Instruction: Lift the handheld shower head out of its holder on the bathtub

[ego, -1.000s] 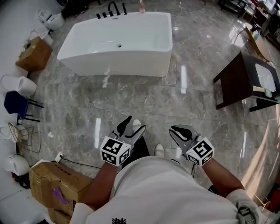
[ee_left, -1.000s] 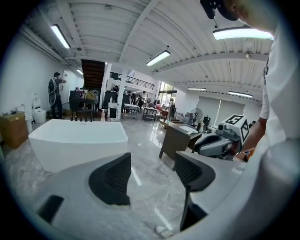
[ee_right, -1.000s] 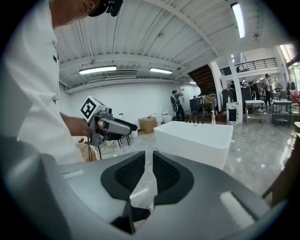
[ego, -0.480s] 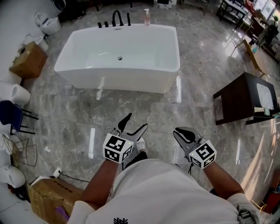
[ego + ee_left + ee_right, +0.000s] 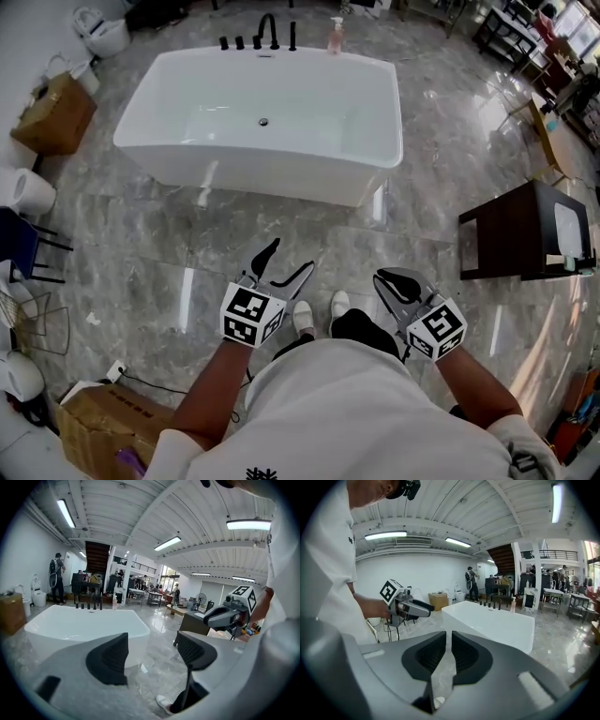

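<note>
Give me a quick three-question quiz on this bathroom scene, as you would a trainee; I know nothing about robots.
1. True or false: a claw touches the white rectangular bathtub.
2. Which claw stands open? A. left claw B. right claw C. both
3. In the head view, what stands on the tub's far rim, right of the black metal taps?
Key: 1. False: both are held short of it, over the grey marble floor. 2. A: its jaws have just been opening, nothing between them; the right's are together. 3. A pink pump bottle.
</note>
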